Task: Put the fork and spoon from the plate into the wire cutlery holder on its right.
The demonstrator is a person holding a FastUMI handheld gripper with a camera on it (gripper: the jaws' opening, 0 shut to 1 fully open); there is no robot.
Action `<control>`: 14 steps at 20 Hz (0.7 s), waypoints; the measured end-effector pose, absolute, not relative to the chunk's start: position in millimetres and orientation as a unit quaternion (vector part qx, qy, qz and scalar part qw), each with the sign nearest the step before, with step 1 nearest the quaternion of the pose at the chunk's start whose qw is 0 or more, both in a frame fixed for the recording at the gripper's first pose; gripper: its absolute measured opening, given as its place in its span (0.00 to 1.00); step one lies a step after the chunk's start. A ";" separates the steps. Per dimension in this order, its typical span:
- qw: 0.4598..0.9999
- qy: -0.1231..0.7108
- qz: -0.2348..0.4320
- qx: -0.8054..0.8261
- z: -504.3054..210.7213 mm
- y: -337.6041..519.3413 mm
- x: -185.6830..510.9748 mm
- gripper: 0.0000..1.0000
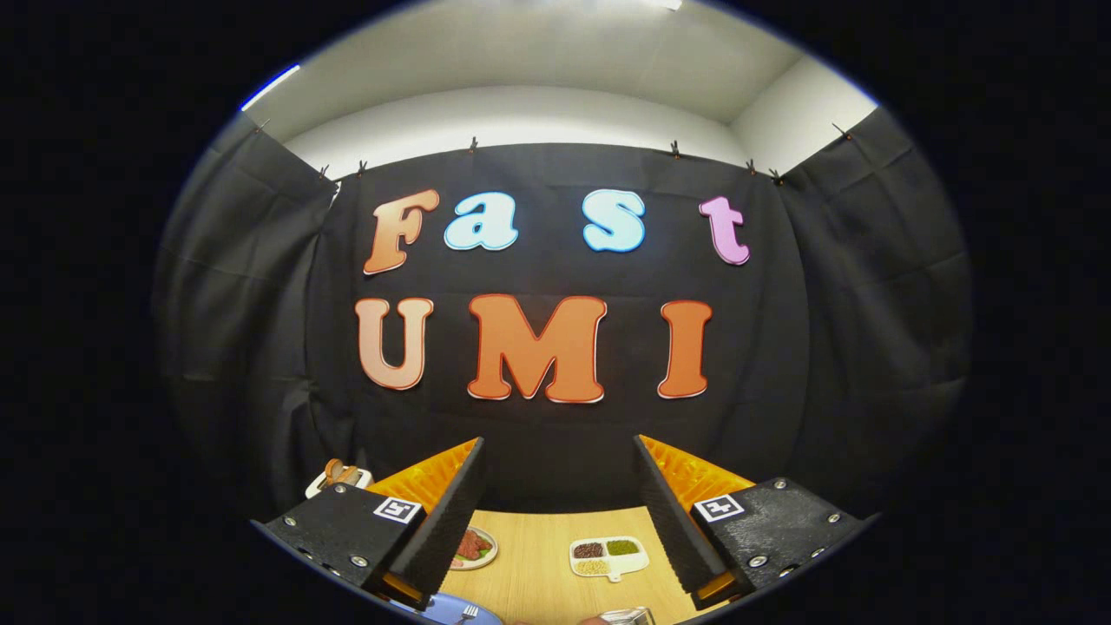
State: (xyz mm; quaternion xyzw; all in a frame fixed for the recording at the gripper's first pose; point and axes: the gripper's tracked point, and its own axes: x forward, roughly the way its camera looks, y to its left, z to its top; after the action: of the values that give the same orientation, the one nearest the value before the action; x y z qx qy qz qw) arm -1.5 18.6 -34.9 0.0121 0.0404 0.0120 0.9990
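Blue plate (451, 612) lies below the raised, open-fingered hand-held gripper (558, 512).

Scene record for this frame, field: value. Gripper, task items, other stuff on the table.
gripper: open, fingers wide apart, nothing between them
blue plate: low, by the left finger, a fork tip on it
wire cutlery holder: right of the plate, top just visible
divided tray: beyond, three fillings
small dish: beside left finger, red food
table: light wood
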 end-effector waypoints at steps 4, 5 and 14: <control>0.993 0.112 0.045 0.016 -87.0 50.7 -12.3 0.98; 0.990 0.132 0.053 0.013 -103.1 57.6 -15.4 0.98; 0.919 0.377 0.114 0.029 -269.0 129.4 -62.9 0.98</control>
State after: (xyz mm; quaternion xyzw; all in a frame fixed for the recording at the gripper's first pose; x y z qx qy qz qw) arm -62.9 129.4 -269.0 0.0287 0.3766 0.1142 0.9188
